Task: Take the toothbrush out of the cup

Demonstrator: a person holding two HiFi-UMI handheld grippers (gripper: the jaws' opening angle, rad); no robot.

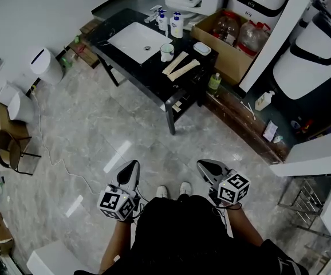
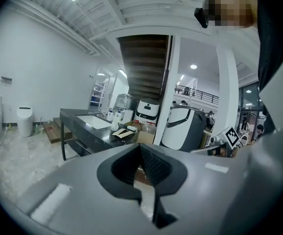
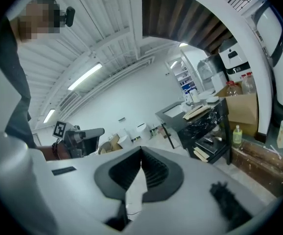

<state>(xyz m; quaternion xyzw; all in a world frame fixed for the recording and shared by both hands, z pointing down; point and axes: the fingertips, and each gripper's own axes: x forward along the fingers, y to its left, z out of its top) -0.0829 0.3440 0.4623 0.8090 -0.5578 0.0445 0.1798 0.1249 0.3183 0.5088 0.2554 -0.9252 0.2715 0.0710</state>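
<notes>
A white cup (image 1: 166, 51) stands on the black washstand table (image 1: 154, 76) far ahead, beside the white sink (image 1: 138, 41). The toothbrush is too small to make out from here. Both grippers are held low near my body, well short of the table. My left gripper (image 1: 134, 164) is shut with nothing in it; its jaws meet at the tip (image 2: 140, 147). My right gripper (image 1: 203, 164) also looks shut and empty (image 3: 141, 151). The table shows small in the left gripper view (image 2: 85, 127) and in the right gripper view (image 3: 200, 117).
Two bottles (image 1: 176, 25), a soap dish (image 1: 202, 48) and beige flat strips (image 1: 181, 66) share the tabletop. A cardboard box (image 1: 229, 55) sits behind it, a green bottle (image 1: 214, 82) beside it. A white bin (image 1: 44, 65), a chair (image 1: 10, 151) and a floor cable (image 1: 62, 164) lie left.
</notes>
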